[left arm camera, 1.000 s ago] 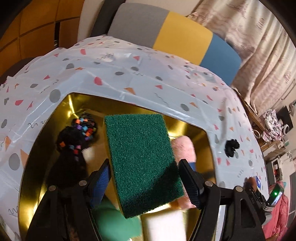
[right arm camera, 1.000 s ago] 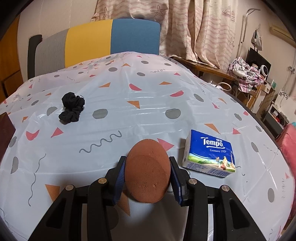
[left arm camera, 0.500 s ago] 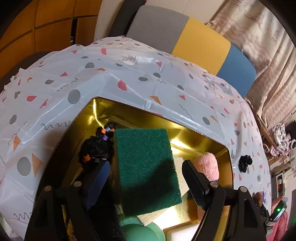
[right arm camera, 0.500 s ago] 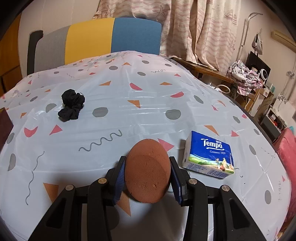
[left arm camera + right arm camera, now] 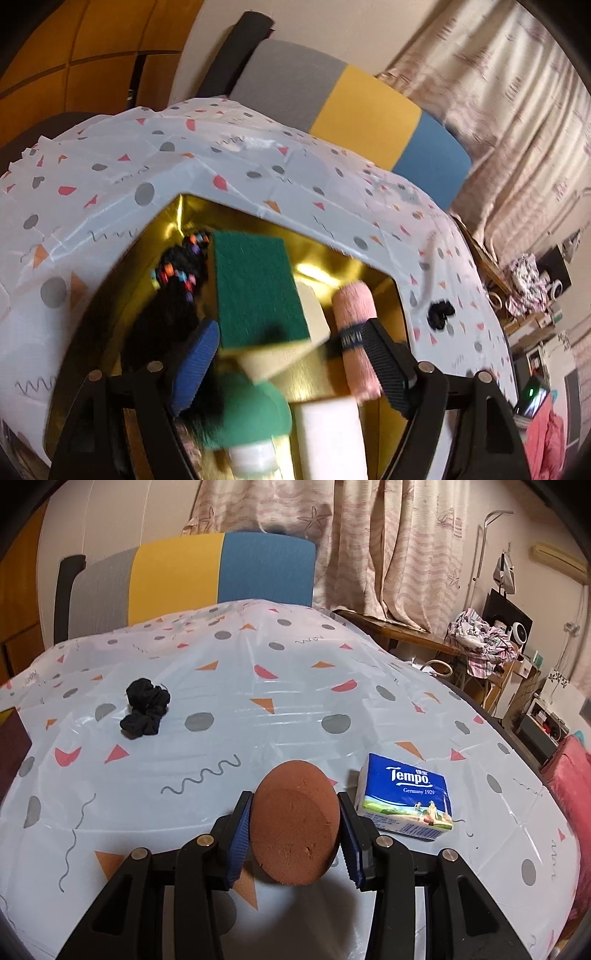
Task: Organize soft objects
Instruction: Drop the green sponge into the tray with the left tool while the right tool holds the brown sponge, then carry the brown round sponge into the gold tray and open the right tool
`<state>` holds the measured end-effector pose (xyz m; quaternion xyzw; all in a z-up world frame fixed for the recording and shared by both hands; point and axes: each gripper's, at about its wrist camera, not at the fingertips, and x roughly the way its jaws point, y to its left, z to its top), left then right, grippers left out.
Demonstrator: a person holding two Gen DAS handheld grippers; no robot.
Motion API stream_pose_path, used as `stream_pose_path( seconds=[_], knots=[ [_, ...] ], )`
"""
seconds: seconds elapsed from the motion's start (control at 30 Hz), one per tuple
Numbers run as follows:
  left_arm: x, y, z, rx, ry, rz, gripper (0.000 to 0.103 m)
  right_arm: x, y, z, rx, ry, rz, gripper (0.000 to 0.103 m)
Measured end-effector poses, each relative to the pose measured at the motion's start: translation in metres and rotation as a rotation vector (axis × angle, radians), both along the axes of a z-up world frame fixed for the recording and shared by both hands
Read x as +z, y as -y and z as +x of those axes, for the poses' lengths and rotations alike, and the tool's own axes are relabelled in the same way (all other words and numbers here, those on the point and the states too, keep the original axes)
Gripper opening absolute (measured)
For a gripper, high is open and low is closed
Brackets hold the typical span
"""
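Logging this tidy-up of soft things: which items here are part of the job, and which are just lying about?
Job:
- green scouring sponge, gold box
- pink rolled towel
- brown sponge, held by right gripper
- black scrunchie
- tissue pack

Lying about:
- chair
- curtains

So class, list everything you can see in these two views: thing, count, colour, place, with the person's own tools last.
Box: one, gold, on the table.
Scourer: one, green, in the box.
Beaded scrunchie: one, black, in the box.
Pink roll: one, in the box.
Black scrunchie: one, on the tablecloth.
Tissue pack: one, blue.
Tablecloth: one, white, patterned.
Chair: one, grey, yellow, blue.
Left tongs: open, empty.
Right tongs: shut on brown sponge.
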<state>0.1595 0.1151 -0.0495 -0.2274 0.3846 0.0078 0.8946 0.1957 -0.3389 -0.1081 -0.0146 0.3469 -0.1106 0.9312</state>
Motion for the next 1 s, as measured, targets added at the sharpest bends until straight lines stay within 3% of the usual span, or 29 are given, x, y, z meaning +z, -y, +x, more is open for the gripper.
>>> stream_pose_path(
  seconds=[0.2,0.47,0.77,1.0],
  knots=[
    [-0.001,0.014,-0.021,-0.028,0.031,0.034,0.08,0.009,-0.001,-0.004,0.01,-0.007,0.022,0.044],
    [-0.006,0.009,-0.035,-0.004,0.046,-0.029,0.08,0.036,-0.039,-0.022,0.11,0.013,0.176,0.044],
    [0.003,-0.008,-0.034,0.051,0.05,-0.018,0.08,0.078,-0.141,-0.043,0.384,0.072,0.267,0.044],
    [0.006,-0.022,-0.035,0.09,0.049,-0.031,0.08,0.087,-0.218,-0.043,0.561,0.044,0.294,0.044]
  ],
)
